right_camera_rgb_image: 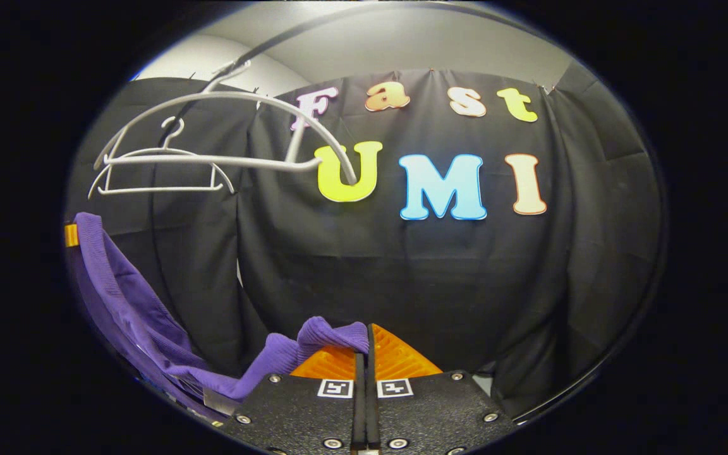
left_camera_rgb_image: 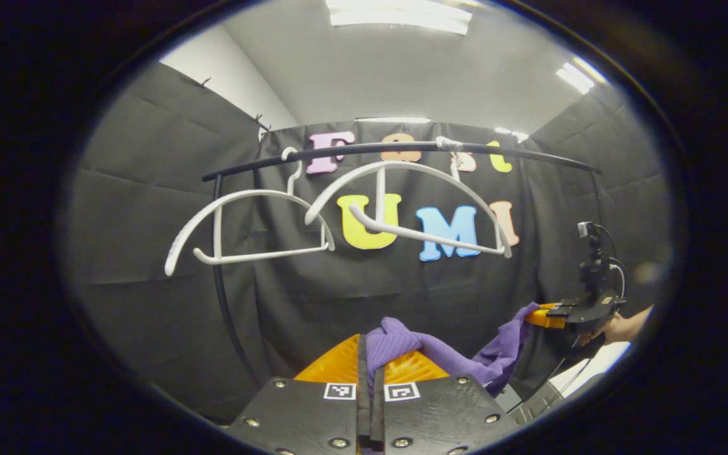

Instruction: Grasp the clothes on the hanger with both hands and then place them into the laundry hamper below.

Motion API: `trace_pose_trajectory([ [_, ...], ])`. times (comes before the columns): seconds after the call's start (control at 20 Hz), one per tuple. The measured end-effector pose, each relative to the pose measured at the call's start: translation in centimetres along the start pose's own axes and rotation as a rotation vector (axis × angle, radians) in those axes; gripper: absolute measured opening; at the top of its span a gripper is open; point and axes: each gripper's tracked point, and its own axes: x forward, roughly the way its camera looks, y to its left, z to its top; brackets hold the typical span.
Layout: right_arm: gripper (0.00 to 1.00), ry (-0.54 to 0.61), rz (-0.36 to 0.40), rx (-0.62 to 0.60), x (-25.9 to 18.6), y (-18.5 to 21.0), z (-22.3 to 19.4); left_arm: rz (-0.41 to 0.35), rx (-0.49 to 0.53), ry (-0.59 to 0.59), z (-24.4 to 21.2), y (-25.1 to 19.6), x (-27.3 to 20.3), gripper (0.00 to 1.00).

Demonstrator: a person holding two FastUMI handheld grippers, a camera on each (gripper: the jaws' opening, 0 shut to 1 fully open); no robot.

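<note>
We hold a purple garment (left_camera_rgb_image: 440, 357) stretched between our two tongs, already clear of the hangers. In the left gripper view, two bare white hangers (left_camera_rgb_image: 244, 227) hang from a dark rail (left_camera_rgb_image: 402, 150) across the upper middle, the left one lower than the right. At the bottom centre the left tongs (left_camera_rgb_image: 369, 360) are closed, with a fold of the garment bunched between the fingers. From there the cloth sags rightward to the right tongs (left_camera_rgb_image: 544, 316), held by a hand (left_camera_rgb_image: 620, 328) near the right edge, which pinch its far end.

In the right gripper view, the same garment (right_camera_rgb_image: 124, 297) runs from the left edge, where it hangs from the other tongs, down and across to the bottom centre. There the right tongs (right_camera_rgb_image: 367, 344) are closed, with a purple fold pressed between them. The hangers (right_camera_rgb_image: 168, 164) sit at upper left, bare.

The hamper is not seen here; we judge it lies below. To do this step well, we would keep both grips firm, lower both hands together at an even pace, bring them a little closer so the sagging middle goes in first, and let go only once the cloth is inside the rim.
</note>
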Motion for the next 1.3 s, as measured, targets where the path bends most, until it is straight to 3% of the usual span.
trace_pose_trajectory([
  [0.35,0.0,-0.08,0.042,0.024,-8.4,5.7,4.5,-0.116,-0.049,-0.092,4.3,-3.3,-6.4,0.01],
  [0.8,0.0,-0.133,0.117,0.038,-17.2,14.4,6.1,-0.224,-0.111,-0.086,2.3,-5.9,-11.4,0.01],
  [1.0,0.0,-0.081,0.154,0.013,-17.6,16.9,3.2,-0.245,-0.09,-0.043,-0.8,-7.8,-11.6,0.01],
  [1.3,0.0,0.094,0.165,0.027,-16.9,17.7,-5.9,-0.228,-0.085,0.104,-9.7,-9.6,-10.1,0.01],
])
